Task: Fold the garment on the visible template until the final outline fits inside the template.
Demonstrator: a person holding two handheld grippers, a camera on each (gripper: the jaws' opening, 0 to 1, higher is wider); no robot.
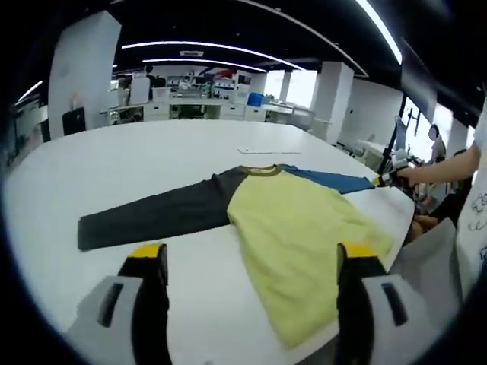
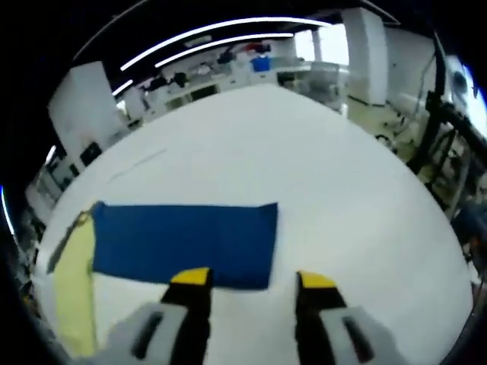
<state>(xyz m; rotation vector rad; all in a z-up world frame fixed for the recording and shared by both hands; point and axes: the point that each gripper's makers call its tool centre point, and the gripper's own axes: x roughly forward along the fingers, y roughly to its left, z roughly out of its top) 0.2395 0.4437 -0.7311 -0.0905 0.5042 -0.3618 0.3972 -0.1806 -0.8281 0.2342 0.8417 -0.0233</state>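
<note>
A long-sleeved shirt lies flat on the white table (image 1: 137,163). It has a yellow body (image 1: 293,228), a dark grey sleeve (image 1: 152,217) stretched out to the left and a blue sleeve (image 1: 331,180) to the right. My left gripper (image 1: 253,255) stands open at the near table edge, its jaws on either side of the yellow hem. In the right gripper view the blue sleeve (image 2: 183,239) lies straight across, with the yellow body (image 2: 72,289) at the left. My right gripper (image 2: 253,280) is open at the sleeve's cuff end, and it also shows by that cuff (image 1: 383,180).
A person's arm (image 1: 445,169) reaches in from the right, holding the right gripper. A thin pale strip (image 1: 268,150) lies on the table beyond the collar. Desks, shelves and pillars stand far behind. The table edge curves close on the right (image 2: 426,228).
</note>
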